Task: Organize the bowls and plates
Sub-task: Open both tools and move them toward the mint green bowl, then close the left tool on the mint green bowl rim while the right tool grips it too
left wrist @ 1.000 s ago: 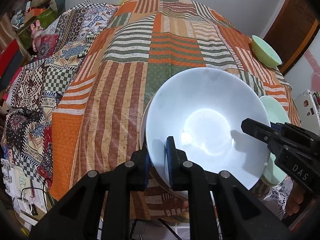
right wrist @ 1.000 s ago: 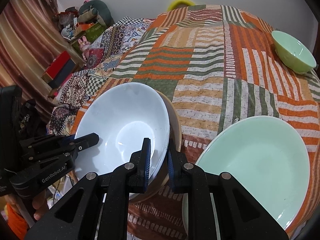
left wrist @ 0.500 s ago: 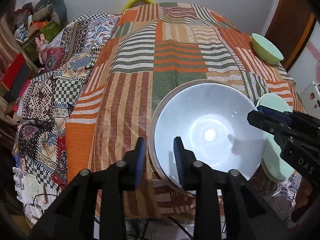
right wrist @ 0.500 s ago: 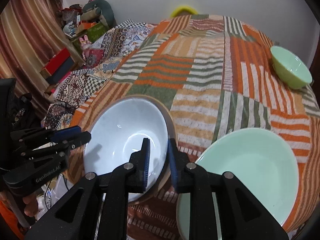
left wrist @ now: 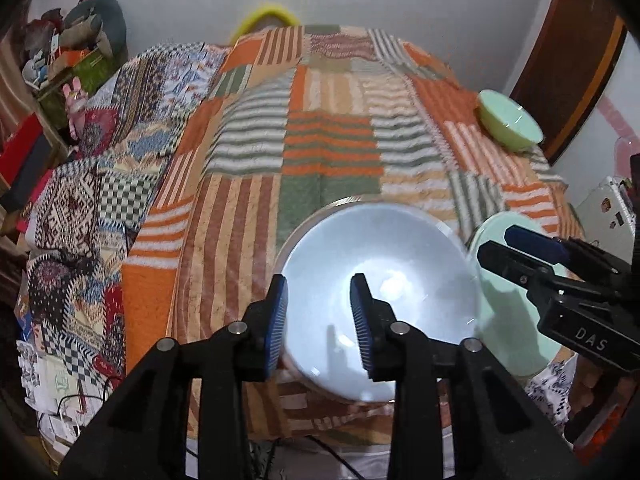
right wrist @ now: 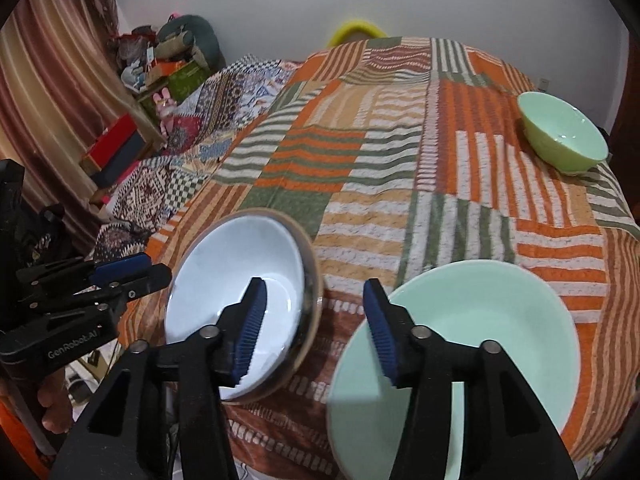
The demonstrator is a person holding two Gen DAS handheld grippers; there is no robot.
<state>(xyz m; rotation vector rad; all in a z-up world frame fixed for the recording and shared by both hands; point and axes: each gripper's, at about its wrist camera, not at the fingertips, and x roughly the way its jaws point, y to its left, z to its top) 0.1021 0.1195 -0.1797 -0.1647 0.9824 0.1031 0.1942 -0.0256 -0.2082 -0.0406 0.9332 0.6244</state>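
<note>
Plates and bowls are what I am sorting on this patchwork bedspread (right wrist: 384,168), and the white bowl (left wrist: 380,280) sits nested in a tan-rimmed dish (right wrist: 314,280) at the near edge of the bed. My left tongs (left wrist: 319,322) hang over its near rim with the jaws opening; the rim shows in the gap between the blue pads (left wrist: 362,320), but the pads do not press on it. My right tongs (right wrist: 314,330) are opening too, spread across the gap between the white bowl on their left and the mint plate (right wrist: 480,340) on their right, pinching nothing.

The mint plate lies just beside the nested pair, on the right-hand side, and my right tongs are plainly the nearer to it: its near left rim is right under the right-hand pad. A small green bowl (right wrist: 564,138) stands well apart at the far right corner of the bed, closer to my right side than my left.

I judge the white bowl is set down and both grips are being let go. Whatever comes next likely turns on the mint plate lying to the right of my right tongs, its rim nearly flat on the bedspread, so the jaws would need to come at that edge from the side and low. The soft cover may let the rim sink and slip.
</note>
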